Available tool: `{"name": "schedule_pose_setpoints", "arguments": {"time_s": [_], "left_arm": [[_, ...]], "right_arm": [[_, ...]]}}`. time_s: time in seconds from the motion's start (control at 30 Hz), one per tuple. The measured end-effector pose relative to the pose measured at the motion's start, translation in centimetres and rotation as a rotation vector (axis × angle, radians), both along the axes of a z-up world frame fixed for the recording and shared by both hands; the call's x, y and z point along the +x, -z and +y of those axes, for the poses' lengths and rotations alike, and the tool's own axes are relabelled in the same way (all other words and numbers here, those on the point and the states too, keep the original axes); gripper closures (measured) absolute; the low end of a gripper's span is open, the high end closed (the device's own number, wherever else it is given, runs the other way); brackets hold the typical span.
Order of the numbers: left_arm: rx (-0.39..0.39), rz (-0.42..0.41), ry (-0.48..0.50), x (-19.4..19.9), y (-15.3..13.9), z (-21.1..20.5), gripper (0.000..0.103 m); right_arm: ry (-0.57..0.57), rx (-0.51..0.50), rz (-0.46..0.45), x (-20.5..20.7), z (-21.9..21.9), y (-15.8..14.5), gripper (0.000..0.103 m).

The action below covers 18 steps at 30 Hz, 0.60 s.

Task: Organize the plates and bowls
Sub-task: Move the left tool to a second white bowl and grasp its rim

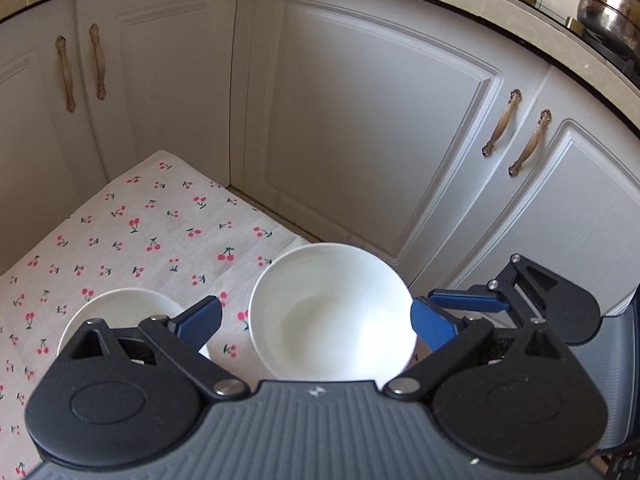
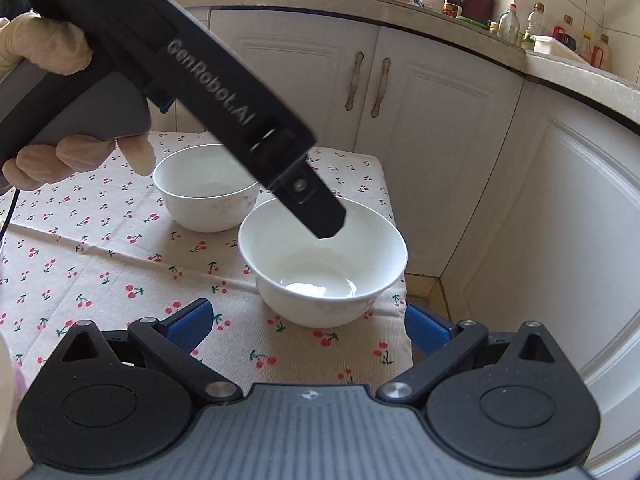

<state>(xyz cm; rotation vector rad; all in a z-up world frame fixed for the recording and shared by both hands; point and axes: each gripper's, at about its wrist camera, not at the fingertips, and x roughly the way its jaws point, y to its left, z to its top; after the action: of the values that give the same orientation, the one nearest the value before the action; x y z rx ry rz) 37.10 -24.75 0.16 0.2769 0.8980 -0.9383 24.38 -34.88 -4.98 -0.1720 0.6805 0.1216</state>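
Two white bowls stand on a cherry-print cloth (image 2: 100, 264). In the left wrist view the nearer bowl (image 1: 332, 312) lies between the wide-apart blue pads of my left gripper (image 1: 316, 322), which is open; its right pad is at the bowl's rim. The second bowl (image 1: 120, 310) sits to the left, partly hidden by the gripper body. In the right wrist view my right gripper (image 2: 308, 326) is open just short of the near bowl (image 2: 324, 264), with nothing between its pads. A finger (image 2: 320, 216) of the left gripper hangs over that bowl. The far bowl (image 2: 204, 196) stands behind.
White cabinet doors (image 1: 360, 128) with bronze handles close in behind and to the right of the small table. A steel pot (image 1: 608, 12) sits on the stove above. Bottles (image 2: 536, 24) line the counter. A gloved hand (image 2: 52, 160) holds the left gripper.
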Motion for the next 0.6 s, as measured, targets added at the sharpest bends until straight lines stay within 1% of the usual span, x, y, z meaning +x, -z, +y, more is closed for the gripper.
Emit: {"name": "schedule_pose_setpoints", "arguments": {"time_s": [0.23,0.37,0.53,0.6], "left_arm": [[0.02,0.055,0.006,2.0,1.6,-1.8,0.004],[0.044,0.079,0.008,2.6,2.8,-2.3,0.004],[0.037,0.107,0.007,2.9,3.4,-2.1,0.006],[0.029,0.116,0.007,3.0,3.4,-2.0,0.011]], "right_arm": [[-0.01,0.023,0.004,1.5,-0.7,0.6,0.0],[0.006,0.037,0.018,2.1,-1.1,1.1,0.0],[-0.004,0.037,0.003,2.3,-1.0,1.2,0.0],[-0.012,0.035,-0.001,2.4,-0.9,1.1,0.0]]}}
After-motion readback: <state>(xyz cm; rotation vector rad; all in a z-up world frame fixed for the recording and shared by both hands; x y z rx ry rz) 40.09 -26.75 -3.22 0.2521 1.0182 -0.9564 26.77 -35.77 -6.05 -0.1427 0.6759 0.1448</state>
